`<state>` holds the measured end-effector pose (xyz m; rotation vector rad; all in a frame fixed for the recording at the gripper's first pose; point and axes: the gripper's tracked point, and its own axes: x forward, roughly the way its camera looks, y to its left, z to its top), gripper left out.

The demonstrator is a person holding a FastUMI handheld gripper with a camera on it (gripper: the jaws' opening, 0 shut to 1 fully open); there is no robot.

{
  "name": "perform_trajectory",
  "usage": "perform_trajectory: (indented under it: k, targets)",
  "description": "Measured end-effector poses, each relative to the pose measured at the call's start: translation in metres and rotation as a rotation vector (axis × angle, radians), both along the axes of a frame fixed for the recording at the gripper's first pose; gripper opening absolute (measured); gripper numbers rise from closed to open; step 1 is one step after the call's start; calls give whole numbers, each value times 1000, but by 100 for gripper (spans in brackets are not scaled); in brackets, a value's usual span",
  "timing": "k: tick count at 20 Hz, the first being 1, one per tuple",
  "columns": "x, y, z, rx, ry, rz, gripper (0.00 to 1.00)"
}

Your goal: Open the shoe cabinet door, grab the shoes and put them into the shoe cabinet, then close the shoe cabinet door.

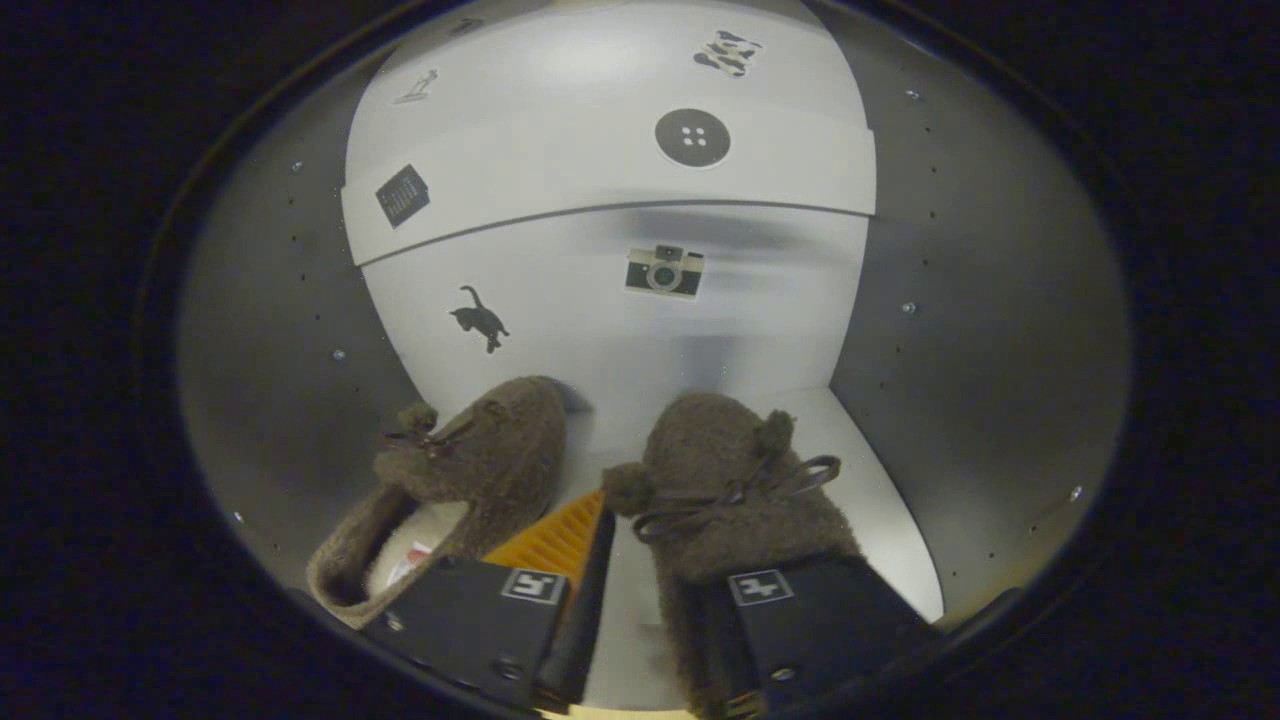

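Shoes (600,470) were seen lying inside the shoe cabinet (980,330), toes pointing toward its back wall, with the jaws (650,610) parted astride them.

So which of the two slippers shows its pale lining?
The slipper beside the cat sticker; the other slipper shows only its brown top and bow.
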<state>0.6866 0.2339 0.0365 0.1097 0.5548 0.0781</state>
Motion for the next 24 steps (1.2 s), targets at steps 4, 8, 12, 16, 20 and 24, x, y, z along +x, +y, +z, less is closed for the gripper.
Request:
perform_trajectory:
  k: [4,8,12,16,20,24]
  targets:
    - [-21,0,19,-30,-69,2,64]
    - [-61,0,32,-43,-143,2,64]
    - [-126,4,59,-33,-278,6,64]
    - [-207,18,79,-15,-360,50,72]
    - [-290,12,93,-24,-421,57,100]
    - [-381,-8,99,-24,-462,70,100]
